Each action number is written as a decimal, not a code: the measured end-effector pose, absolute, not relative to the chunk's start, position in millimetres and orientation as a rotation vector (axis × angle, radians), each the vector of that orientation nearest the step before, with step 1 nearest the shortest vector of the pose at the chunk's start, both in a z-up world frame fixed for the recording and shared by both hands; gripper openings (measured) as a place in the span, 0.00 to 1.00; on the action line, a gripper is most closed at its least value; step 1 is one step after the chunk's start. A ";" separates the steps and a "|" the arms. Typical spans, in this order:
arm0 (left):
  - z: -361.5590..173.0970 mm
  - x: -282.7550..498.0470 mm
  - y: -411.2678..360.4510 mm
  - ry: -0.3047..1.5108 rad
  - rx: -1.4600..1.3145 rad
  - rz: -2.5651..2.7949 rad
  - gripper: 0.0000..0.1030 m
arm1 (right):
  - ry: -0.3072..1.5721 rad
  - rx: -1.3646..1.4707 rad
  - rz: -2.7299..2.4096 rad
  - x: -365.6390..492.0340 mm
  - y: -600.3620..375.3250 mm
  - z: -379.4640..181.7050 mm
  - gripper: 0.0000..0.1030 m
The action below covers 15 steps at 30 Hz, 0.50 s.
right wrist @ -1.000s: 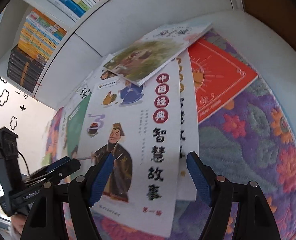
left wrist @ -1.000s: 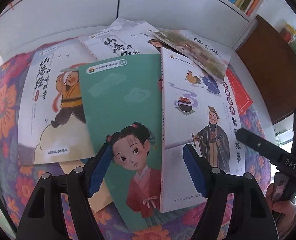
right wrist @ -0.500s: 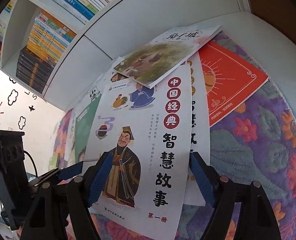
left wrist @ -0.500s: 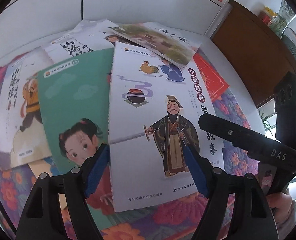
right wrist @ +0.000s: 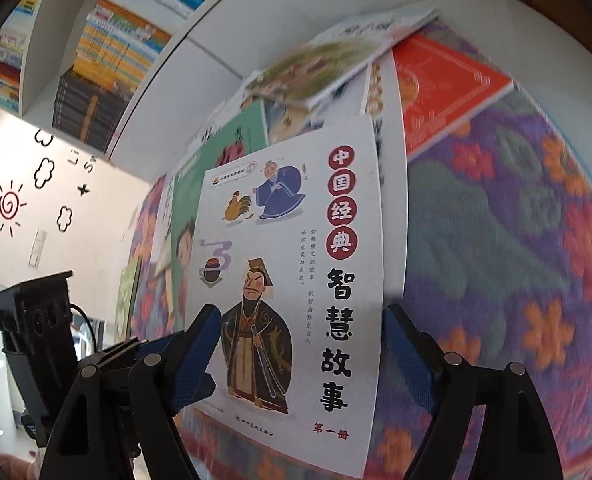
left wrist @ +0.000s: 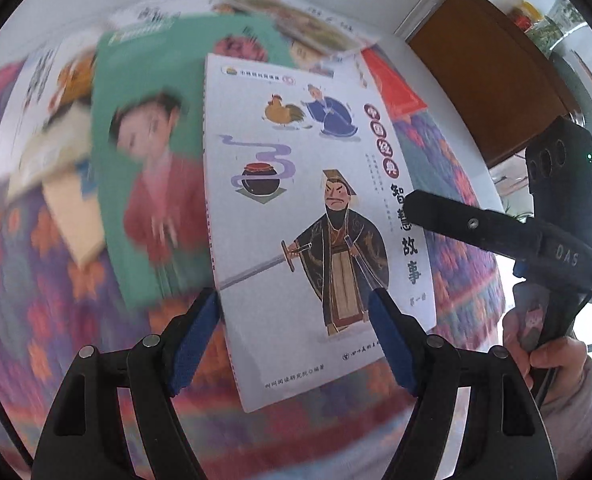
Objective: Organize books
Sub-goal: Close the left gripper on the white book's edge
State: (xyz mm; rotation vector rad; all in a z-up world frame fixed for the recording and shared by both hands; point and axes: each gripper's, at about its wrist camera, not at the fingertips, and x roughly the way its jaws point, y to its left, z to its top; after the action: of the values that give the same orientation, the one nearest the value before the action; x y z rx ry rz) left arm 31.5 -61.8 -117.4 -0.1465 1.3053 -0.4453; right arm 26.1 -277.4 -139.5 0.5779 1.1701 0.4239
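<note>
Mostly blurred: green book (left wrist: 152,168) and other books behind. White book (left wrist: 311,216) lies on floral cloth (right wrist: 495,248), title "中国经典 智慧故事" readable. Left hand-held gripper (left wrist: 296,340) open over it; right hand-held gripper (right wrist: 296,356) opening, marked "DAS", pads not pressing.

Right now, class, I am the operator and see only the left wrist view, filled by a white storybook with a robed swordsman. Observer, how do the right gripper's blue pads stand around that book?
Observer: In the right wrist view the right gripper has its jaws opening; the white storybook shows its lower half between the blue pads, contact unclear.
Operator: Where might books go?
Observer: A white bookshelf at upper left holds flat stacks of books.
Operator: And the wall?
Observer: A red spiral sun sticker, with black cloud outlines.
</note>
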 end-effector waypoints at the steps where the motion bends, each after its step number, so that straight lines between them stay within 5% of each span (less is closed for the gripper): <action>1: -118.9 24.6 -59.4 1.322 -0.157 -0.443 0.72 | 1.187 0.578 0.439 20.7 -275.3 -139.5 0.80; 10: -134.6 6.0 -33.9 1.411 -0.289 -0.464 0.67 | 1.324 0.495 0.614 -6.3 -267.0 -149.2 0.79; 15: -142.0 9.5 -22.2 1.422 -0.347 -0.511 0.60 | 1.348 0.521 0.675 -4.5 -285.3 -161.6 0.57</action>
State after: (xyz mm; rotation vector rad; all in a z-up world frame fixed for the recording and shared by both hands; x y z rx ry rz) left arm 9.5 -22.2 -142.0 -0.3470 1.4220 -0.5109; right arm -4.5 -285.3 -161.6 0.5212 1.3484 0.6751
